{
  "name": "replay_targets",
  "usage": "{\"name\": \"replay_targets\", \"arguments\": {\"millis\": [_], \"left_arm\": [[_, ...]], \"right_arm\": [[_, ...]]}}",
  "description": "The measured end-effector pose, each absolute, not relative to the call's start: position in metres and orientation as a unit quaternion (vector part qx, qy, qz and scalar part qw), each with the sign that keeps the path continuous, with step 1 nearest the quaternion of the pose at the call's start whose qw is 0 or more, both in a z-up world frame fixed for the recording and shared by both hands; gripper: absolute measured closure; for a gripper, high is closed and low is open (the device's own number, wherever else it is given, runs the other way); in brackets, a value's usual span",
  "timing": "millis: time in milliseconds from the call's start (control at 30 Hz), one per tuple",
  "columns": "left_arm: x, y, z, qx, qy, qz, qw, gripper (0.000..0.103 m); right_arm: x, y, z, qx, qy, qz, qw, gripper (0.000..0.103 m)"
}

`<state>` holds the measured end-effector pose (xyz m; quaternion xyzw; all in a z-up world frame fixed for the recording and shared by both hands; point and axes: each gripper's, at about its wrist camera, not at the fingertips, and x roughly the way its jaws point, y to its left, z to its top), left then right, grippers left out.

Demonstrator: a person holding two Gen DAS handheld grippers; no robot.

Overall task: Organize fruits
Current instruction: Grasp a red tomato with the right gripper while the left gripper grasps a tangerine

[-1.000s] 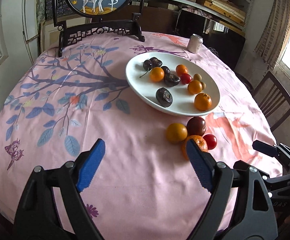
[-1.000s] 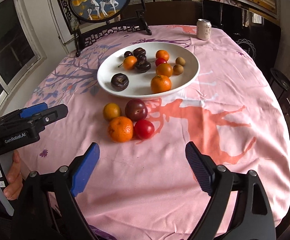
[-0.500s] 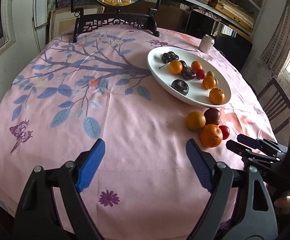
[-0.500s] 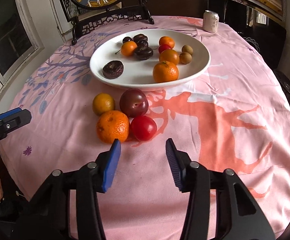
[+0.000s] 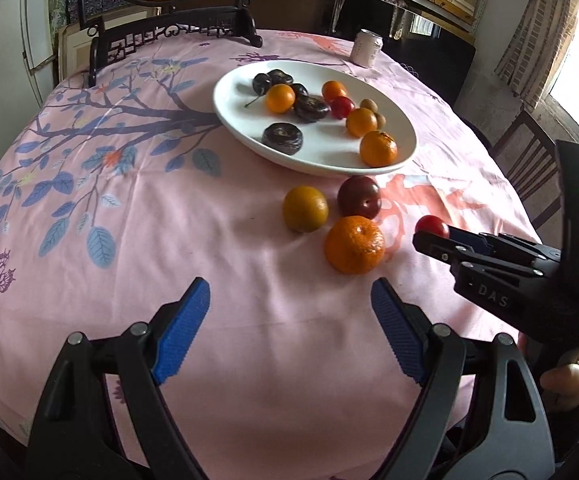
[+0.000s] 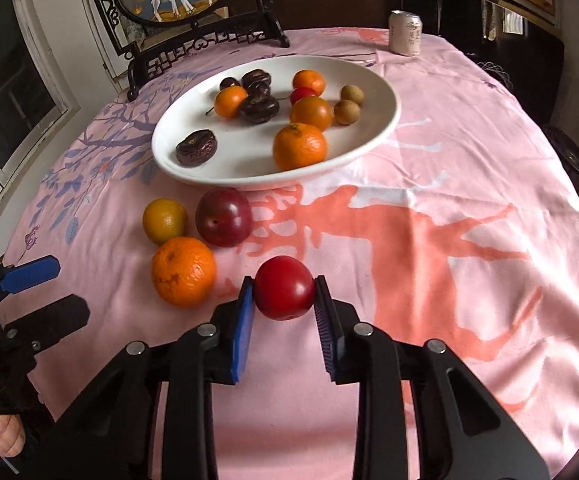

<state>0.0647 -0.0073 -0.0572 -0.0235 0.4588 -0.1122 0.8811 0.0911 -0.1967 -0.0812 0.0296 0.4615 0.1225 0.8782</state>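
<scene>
A white oval plate holds several oranges, dark plums and small brown fruits; it also shows in the left wrist view. On the pink cloth in front of it lie a yellow-orange fruit, a dark red plum and a large orange. My right gripper is shut on a small red fruit, which also shows in the left wrist view. My left gripper is open and empty, above the cloth just short of the large orange.
A drinks can stands at the table's far side. A round painted screen on a dark carved stand stands at the back left. A wooden chair is by the table's right edge.
My right gripper moved forward and closed on the small red fruit. My left gripper moved closer to the loose fruits and stayed open.
</scene>
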Motion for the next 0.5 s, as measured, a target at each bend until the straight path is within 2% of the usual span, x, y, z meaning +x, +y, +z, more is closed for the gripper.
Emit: {"name": "replay_targets", "arguments": {"millis": [367, 400, 467, 500], "left_arm": [[0.100, -0.069, -0.084, 0.012, 0.496, -0.095, 0.863, 0.019], [0.103, -0.071, -0.087, 0.012, 0.498, -0.091, 0.862, 0.022], [0.109, -0.075, -0.092, 0.018, 0.504, -0.080, 0.860, 0.042], [0.111, -0.076, -0.095, 0.019, 0.510, -0.076, 0.857, 0.056]], "right_arm": [[0.055, -0.256, -0.078, 0.087, 0.444, 0.121, 0.883, 0.073], [0.055, -0.259, -0.078, 0.090, 0.444, 0.122, 0.883, 0.073], [0.055, -0.262, -0.079, 0.094, 0.444, 0.123, 0.882, 0.073], [0.055, -0.262, -0.080, 0.095, 0.445, 0.125, 0.882, 0.073]]}}
